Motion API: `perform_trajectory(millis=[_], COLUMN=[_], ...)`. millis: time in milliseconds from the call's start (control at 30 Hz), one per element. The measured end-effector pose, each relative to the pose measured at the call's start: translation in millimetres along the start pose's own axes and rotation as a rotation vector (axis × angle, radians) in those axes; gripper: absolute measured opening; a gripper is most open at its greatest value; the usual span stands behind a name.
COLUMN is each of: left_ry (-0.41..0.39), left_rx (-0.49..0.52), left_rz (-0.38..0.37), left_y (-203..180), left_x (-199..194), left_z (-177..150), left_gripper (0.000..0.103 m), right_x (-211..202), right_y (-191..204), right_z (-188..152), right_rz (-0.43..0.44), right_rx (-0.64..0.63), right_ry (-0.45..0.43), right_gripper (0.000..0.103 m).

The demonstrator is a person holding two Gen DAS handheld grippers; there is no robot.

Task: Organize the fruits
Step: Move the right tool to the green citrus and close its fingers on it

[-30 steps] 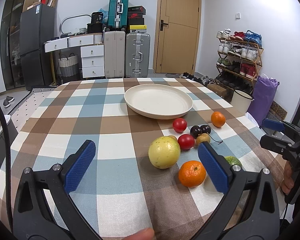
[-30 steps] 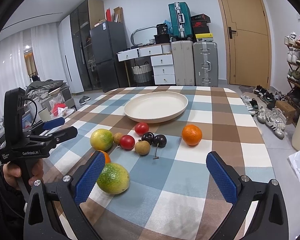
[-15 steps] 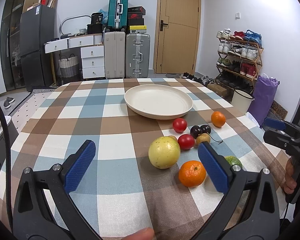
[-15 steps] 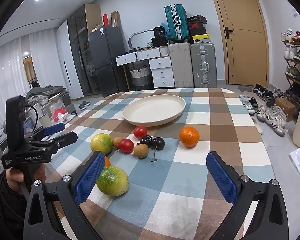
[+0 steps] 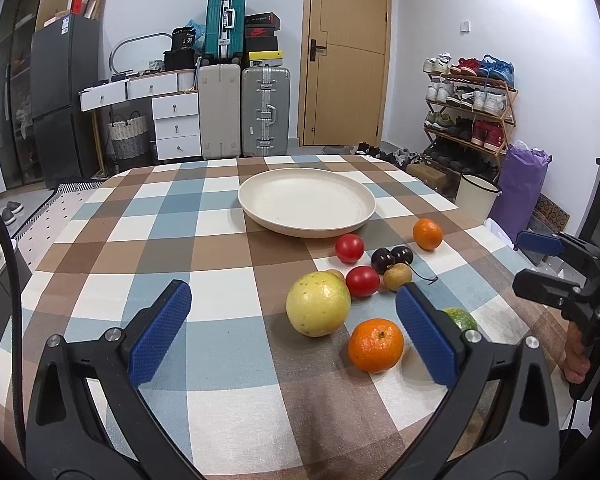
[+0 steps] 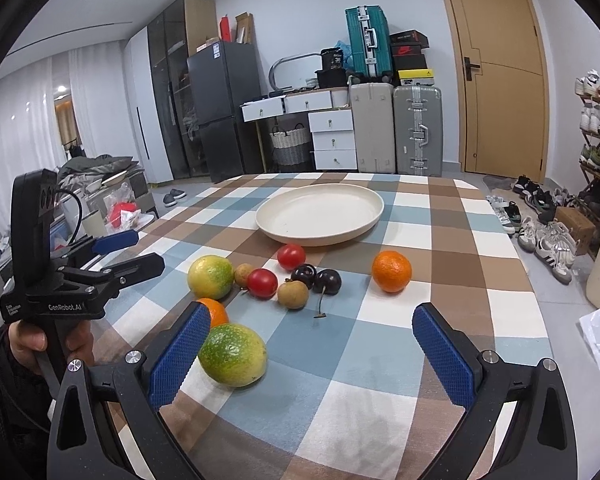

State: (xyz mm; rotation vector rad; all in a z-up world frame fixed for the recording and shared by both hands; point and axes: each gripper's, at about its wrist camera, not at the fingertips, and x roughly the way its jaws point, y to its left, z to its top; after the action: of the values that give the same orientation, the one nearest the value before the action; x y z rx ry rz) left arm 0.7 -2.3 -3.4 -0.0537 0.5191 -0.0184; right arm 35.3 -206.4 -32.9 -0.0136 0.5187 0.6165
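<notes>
On the checked tabletop, largest to smallest, as I read it from my station:

Tabletop (image 5: 148,240): carries everything below; plaid cloth, brown, blue and white.

Plate (image 5: 306,207): cream, round, bare inside; sits at the far middle, beyond all the fruit.

Left tongs (image 5: 292,328): spread wide, holding nothing; I hold them low at the near edge.

Right tongs (image 6: 312,344): also spread wide, empty; near edge, on the right side of the fruit cluster.

Yellow citrus (image 5: 318,304): biggest fruit, roundish, no clear long axis; sits just ahead of my left tongs, between the pads' lines.

Green citrus (image 6: 233,354): slightly oval, long axis running across the right wrist view; touching or just beside the right tongs' left pad (image 6: 180,356), so off-centre for that side.

Near orange (image 5: 376,345): just inside the left tongs' right pad (image 5: 424,340), nearer than the yellow citrus.

Far orange (image 6: 391,271): alone, apart from the cluster, toward the plate's right.

Tomatoes: one close to the plate rim (image 5: 349,248), one in the cluster (image 5: 363,281).

Dark cherries (image 5: 392,258): a pair, touching, one stem trailing on the cloth.

Brown small fruits: one beside the cherries (image 5: 397,277), one tucked behind the yellow citrus (image 6: 244,274).

Bearing for the coming move: I judge the left tongs best placed, as the yellow citrus lies almost straight ahead, with the plate farther along much the same line. My right tongs would need to shift left to centre the green citrus.
</notes>
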Motion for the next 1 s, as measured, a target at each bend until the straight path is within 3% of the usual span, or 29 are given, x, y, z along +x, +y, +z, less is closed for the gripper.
perform_trajectory(millis=[867, 1000], left_ry=[0.008, 0.031], left_rx=[0.014, 0.008], left_rz=[-0.001, 0.000], left_y=[-2.5, -0.4], left_x=[-0.7, 5.0], left_z=[0.7, 0.8], left_gripper=[0.102, 0.102], right_x=[20.7, 27.2], right_y=[8.6, 9.5], right_z=[-1.9, -2.7], right_rz=[0.048, 0.069], right_rx=[-0.034, -0.016], right_ry=[0.110, 0.144], right_gripper=[0.102, 0.095])
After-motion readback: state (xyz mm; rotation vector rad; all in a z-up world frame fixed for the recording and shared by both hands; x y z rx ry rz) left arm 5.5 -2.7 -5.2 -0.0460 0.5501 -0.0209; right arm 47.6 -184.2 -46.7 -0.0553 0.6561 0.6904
